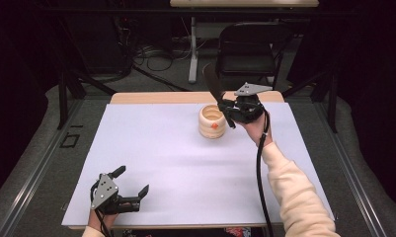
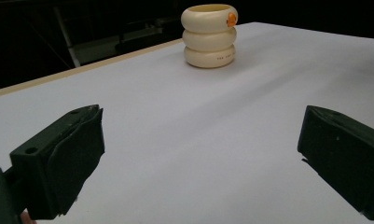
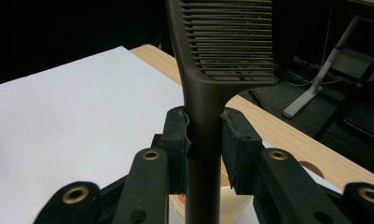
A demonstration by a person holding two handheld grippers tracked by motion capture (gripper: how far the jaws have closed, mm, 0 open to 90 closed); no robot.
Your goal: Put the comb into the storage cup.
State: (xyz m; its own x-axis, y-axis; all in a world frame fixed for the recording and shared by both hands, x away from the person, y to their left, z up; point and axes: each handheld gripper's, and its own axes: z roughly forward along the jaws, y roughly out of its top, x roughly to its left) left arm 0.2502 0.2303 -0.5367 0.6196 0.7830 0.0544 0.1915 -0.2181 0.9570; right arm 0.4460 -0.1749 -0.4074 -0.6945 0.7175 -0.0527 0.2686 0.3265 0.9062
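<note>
- The right tool (image 3: 204,135) is clenching the handle of a dark brown comb (image 3: 222,46), which is standing up and away from it, just above and beside the cream holder (image 1: 212,121).
- The left tool (image 1: 131,190) is resting released at the near edge of the desk (image 1: 176,168), well apart from the holder, with nothing between its jaws.
- The right gripper view is showing the comb's fine, close-set teeth; the high view is giving just its dark outline.
- The left gripper view is showing the holder as three stacked rings with an orange spot.
</note>
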